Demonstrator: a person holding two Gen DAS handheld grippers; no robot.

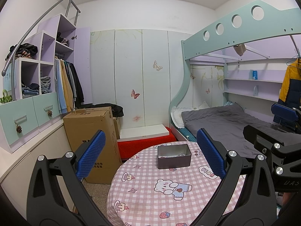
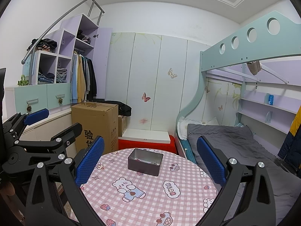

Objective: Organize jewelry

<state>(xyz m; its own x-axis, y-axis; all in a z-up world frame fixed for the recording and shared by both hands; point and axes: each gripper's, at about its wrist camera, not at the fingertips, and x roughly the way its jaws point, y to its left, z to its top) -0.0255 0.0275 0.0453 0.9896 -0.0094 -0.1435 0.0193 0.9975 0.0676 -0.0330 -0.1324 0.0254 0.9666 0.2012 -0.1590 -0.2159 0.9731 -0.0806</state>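
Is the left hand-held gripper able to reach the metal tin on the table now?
Probably yes. The left hand-held gripper is open and points straight at the metal tin; only bare checked tablecloth lies between them, and the tin's top is open.

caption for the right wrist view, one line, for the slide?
Right gripper open and empty above a pink checked tablecloth, facing a lidless metal tin with jewelry inside.

Bedroom: bunk bed [image 1: 235,120], wardrobe [image 1: 62,79]
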